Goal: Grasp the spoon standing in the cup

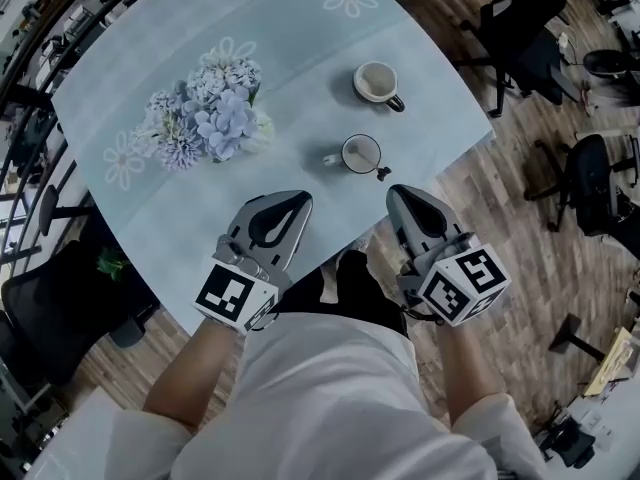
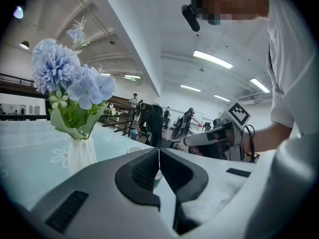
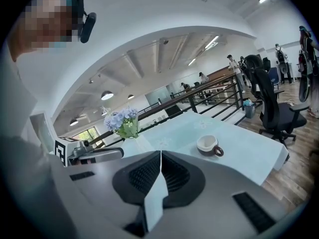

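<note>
**Asker:** Where is the spoon?

**Describer:** Seen from the head view, two cups stand on a pale blue table (image 1: 300, 58), to the right of a bunch of blue flowers (image 1: 210, 113). The nearer cup (image 1: 361, 154) has a small dark tip poking past its near-right rim. That is probably the spoon (image 1: 383, 173), though it is too small to be sure. The farther cup (image 1: 377, 82) looks empty.

**Asker:** How would it handle?

**Describer:** My guess is light, stiff, slim and smooth, so it could slip or swivel in a pinch. The cup looks light too and might tip if the spoon is dragged sideways. It seems best to grip the handle above the rim and lift straight up.

**Asker:** And the claws?

**Describer:** Both are held low over the table's near edge, pointing forward at the cups. The left claw (image 1: 300, 200) and the right claw (image 1: 395, 190) each have their jaws pressed together with nothing between them. The right claw sits near the nearer cup and would have to open first.
</note>
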Tool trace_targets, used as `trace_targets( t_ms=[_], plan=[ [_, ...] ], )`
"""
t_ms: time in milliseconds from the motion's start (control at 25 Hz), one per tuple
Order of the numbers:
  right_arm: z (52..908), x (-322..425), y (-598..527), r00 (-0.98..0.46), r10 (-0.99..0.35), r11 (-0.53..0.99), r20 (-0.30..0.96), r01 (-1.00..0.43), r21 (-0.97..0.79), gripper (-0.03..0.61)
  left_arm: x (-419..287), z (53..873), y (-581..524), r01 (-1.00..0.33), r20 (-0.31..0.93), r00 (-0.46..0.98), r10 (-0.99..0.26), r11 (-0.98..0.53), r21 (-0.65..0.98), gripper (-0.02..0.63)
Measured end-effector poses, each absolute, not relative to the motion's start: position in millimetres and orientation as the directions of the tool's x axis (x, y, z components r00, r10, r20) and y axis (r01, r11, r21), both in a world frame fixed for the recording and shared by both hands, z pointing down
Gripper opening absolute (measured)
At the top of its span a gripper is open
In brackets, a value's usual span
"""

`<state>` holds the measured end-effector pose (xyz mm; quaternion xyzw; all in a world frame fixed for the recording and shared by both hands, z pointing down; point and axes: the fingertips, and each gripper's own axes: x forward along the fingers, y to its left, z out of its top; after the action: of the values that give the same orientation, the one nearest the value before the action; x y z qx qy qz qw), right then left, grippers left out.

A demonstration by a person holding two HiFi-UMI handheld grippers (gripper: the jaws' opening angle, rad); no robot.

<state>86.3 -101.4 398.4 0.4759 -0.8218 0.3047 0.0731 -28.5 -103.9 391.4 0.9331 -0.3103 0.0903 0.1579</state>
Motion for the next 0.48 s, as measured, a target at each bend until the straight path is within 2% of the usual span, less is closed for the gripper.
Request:
trace_targets(
  t_ms=[480],
  plan=[
    [432.3, 100.9, -135.8, -0.61, -0.628, 0.487, 0.483, -0.793, -0.367, 0.025, -9.5, 417.1, -123.3, -0.689, 0.306, 0.724, -0.619, -0.676, 0.263, 0.021]
  ],
)
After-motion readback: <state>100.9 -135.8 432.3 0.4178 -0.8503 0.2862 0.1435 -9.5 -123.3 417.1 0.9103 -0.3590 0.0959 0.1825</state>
